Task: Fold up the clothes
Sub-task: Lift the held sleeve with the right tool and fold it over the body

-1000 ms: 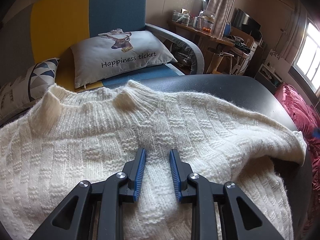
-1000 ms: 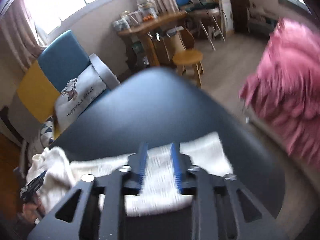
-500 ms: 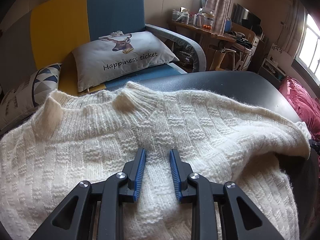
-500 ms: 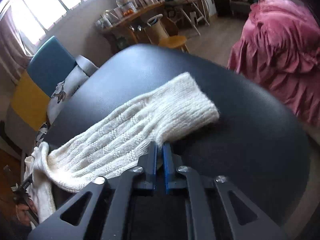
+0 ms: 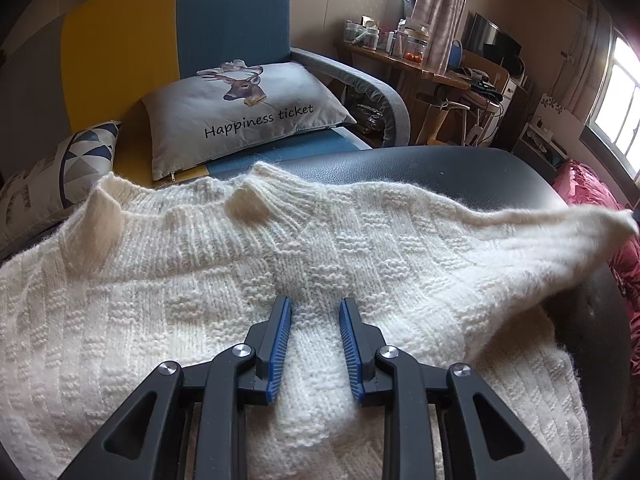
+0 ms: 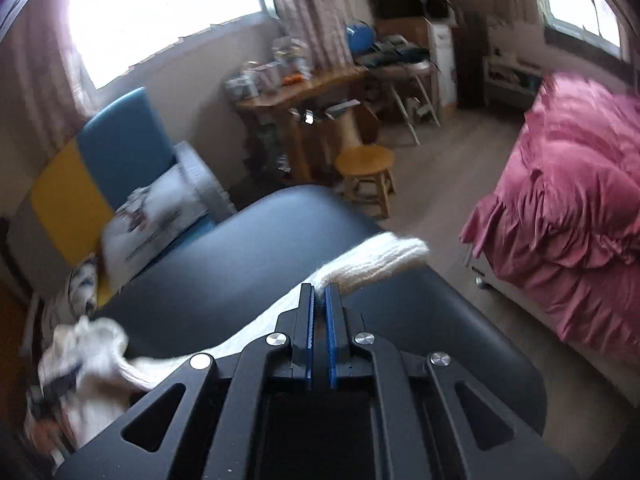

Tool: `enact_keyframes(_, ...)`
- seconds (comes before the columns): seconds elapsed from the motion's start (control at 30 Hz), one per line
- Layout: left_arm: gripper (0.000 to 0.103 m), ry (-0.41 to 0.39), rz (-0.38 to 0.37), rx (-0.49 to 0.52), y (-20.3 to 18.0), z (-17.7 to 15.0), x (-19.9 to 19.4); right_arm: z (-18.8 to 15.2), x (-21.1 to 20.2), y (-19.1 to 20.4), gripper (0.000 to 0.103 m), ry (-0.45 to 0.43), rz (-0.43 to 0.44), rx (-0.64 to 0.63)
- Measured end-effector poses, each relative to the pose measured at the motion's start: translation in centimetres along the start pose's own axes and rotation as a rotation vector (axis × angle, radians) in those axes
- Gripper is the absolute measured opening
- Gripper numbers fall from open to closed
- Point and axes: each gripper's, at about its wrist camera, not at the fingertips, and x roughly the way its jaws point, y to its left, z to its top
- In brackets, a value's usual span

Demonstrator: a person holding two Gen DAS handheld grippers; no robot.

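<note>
Cream knit sweater, sleeve lifted

left gripper: black plastic linkage arms, triangular cutouts | blue ribbed pads on both fingers | silver round screws at joints | right gripper: same build, same colours

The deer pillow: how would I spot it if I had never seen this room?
Find the armchair with the yellow and blue back, just behind the dark table where the white sweater lies. The deer pillow leans on its seat. Unlike the triangle-patterned cushion beside it, it is grey with a deer's head and the words "Happiness ticket".
</note>
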Motion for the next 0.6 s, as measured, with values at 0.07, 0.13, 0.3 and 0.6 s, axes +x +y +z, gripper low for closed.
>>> enact_keyframes(0.07, 0.025, 0.001, 0.001, 0.001, 0.0, 0.0, 0.0, 2.2, 1.7, -0.2, 0.000, 0.010, -0.021, 0.051)
enact_keyframes(0.13, 0.025, 0.001, 0.001, 0.002, -0.1, 0.0, 0.0, 4.4, 2.6, 0.6, 0.000, -0.005, -0.039, 0.048)
enact_keyframes(0.3, 0.025, -0.002, -0.016, -0.010, 0.1, -0.1, 0.0, 7.8, 5.0, 3.0, 0.000, -0.010, -0.083, -0.030)
enact_keyframes(0.6, 0.025, -0.004, -0.015, -0.009, 0.1, -0.1, -0.1, -0.3, 5.1, 4.7, 0.014, 0.137, 0.064, -0.252)
